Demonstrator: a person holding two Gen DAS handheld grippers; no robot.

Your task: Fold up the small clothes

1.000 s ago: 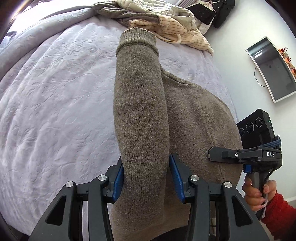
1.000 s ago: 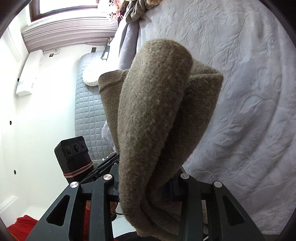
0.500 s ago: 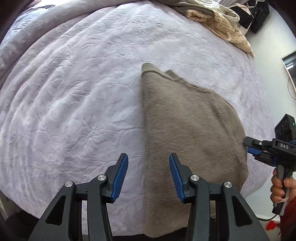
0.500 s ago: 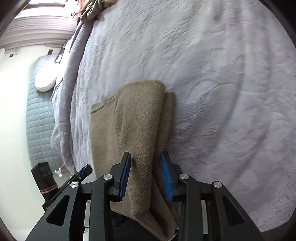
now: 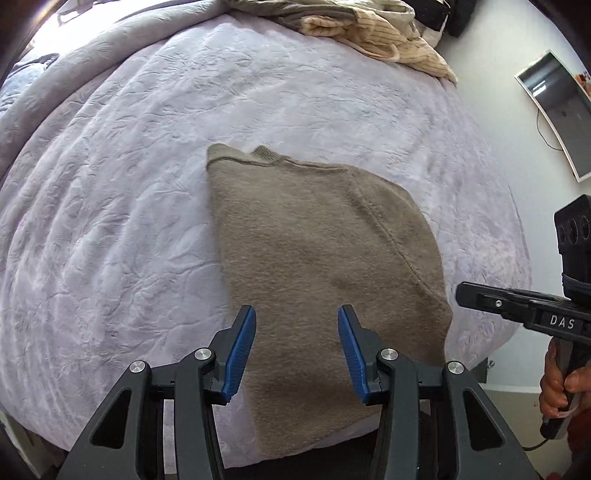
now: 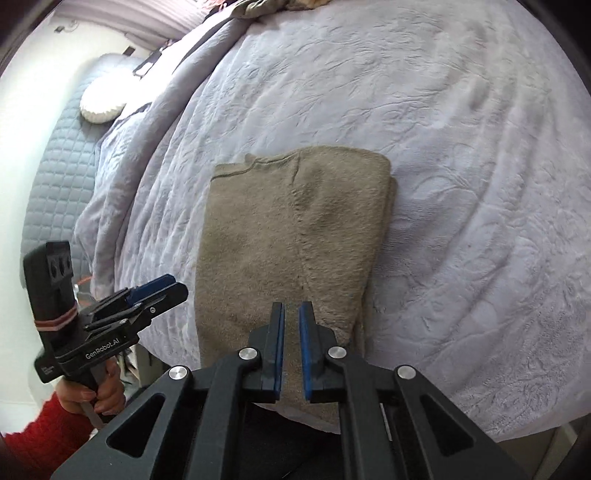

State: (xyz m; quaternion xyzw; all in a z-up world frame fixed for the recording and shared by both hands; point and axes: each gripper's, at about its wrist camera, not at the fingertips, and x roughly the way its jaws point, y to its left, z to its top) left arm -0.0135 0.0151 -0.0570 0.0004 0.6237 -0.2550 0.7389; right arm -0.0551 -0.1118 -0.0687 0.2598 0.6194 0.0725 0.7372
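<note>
The folded brown sweater (image 5: 317,258) is laid flat on the bedspread (image 5: 110,221), just ahead of both tongs. The left gripper (image 5: 297,325) is held half-open (nothing pinched); the right gripper's (image 6: 291,314) jaws are closing, empty.

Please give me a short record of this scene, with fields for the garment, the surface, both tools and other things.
garment: brown knit sweater, folded, lying flat
surface: bed with pale quilted cover
left tool: open, above the sweater's near part, holding nothing
right tool: jaws closing, nearly together, nothing gripped between them
other clothes: cream and grey pile at the bed's far edge
</note>
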